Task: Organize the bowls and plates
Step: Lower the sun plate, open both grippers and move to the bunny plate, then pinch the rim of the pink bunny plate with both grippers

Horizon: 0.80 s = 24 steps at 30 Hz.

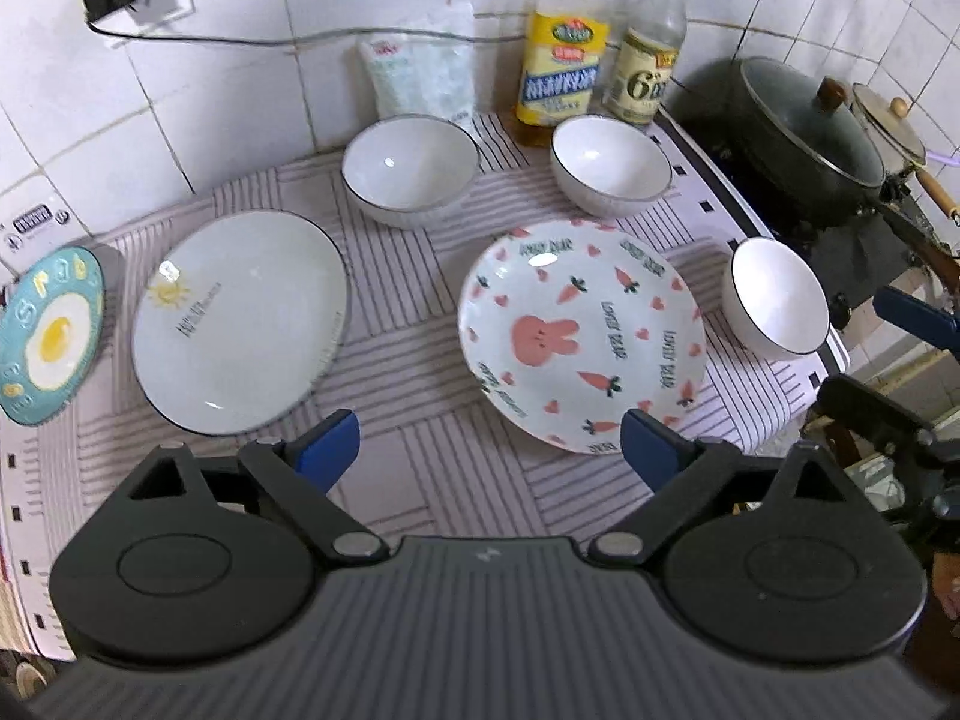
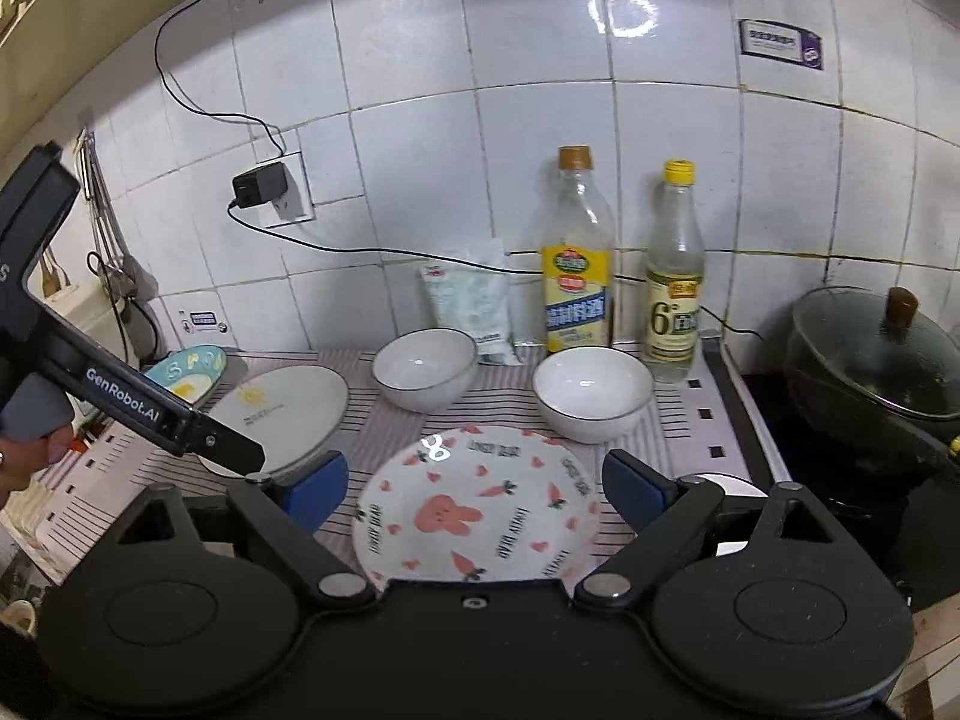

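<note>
A rabbit-and-carrot plate point(image 1: 579, 336) point(image 2: 474, 510) lies on the striped mat. A plain plate with a sun mark point(image 1: 240, 321) point(image 2: 288, 414) lies left of it. A blue fried-egg plate point(image 1: 51, 333) point(image 2: 189, 372) leans at the far left. Two white bowls point(image 1: 411, 168) point(image 1: 609, 165) stand at the back, also in the right wrist view point(image 2: 426, 369) point(image 2: 591, 393). A third bowl point(image 1: 774, 297) stands at the right. My left gripper point(image 1: 489, 450) is open and empty above the mat's front. My right gripper point(image 2: 474, 483) is open and empty over the rabbit plate.
An oil bottle point(image 1: 564, 48) point(image 2: 576, 264), a vinegar bottle point(image 1: 651, 42) point(image 2: 675, 276) and a bag point(image 1: 423, 69) stand against the tiled wall. A lidded black wok point(image 1: 804, 132) point(image 2: 876, 360) sits on the stove at the right. A charger point(image 2: 258, 186) hangs from the wall socket.
</note>
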{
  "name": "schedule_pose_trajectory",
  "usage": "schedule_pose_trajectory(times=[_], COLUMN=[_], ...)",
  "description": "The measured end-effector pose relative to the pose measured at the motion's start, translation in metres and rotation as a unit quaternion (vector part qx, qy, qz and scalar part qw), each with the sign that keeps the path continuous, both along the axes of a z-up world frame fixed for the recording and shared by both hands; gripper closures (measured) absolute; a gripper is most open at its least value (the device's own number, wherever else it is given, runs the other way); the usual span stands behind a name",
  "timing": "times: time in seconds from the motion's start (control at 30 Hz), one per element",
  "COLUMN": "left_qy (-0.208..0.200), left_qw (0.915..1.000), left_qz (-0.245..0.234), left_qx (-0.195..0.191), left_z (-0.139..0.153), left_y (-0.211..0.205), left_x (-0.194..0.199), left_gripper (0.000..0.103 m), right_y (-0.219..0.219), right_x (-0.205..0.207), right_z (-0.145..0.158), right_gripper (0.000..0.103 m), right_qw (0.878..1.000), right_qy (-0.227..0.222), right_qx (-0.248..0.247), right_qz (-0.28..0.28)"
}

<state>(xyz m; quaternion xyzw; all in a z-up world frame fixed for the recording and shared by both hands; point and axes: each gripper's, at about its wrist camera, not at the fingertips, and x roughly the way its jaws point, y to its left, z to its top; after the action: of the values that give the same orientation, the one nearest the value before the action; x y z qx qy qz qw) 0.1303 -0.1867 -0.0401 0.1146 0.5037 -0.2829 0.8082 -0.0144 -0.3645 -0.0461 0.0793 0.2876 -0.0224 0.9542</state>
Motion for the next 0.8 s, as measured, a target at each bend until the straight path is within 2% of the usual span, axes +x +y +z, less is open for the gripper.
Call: schedule_pose_trajectory(times=[0.17, 0.5, 0.63, 0.8], left_qy=[0.008, 0.017, 0.015, 0.004], left_qw=[0.9999, 0.9993, 0.999, 0.9982], left_qz=[0.007, 0.032, 0.041, 0.06], left_qx=[0.007, 0.013, 0.005, -0.003], left_z=[-0.019, -0.065, -0.08, -0.097], left_y=[-0.013, -0.027, -0.029, -0.029], left_x=[-0.007, -0.004, 0.0, 0.01], left_gripper=[0.008, 0.008, 0.008, 0.008], right_y=[-0.004, -0.01, -0.014, -0.027], right_x=[-0.004, 0.006, 0.013, 0.023], right_z=[-0.023, -0.083, -0.106, -0.129], right_gripper=[0.008, 0.008, 0.009, 0.014], right_qw=[1.0, 0.999, 0.998, 0.994], right_qy=[-0.002, 0.048, 0.061, 0.054], right_qx=[-0.019, 0.01, 0.032, 0.092], right_qz=[0.016, 0.023, 0.009, -0.026])
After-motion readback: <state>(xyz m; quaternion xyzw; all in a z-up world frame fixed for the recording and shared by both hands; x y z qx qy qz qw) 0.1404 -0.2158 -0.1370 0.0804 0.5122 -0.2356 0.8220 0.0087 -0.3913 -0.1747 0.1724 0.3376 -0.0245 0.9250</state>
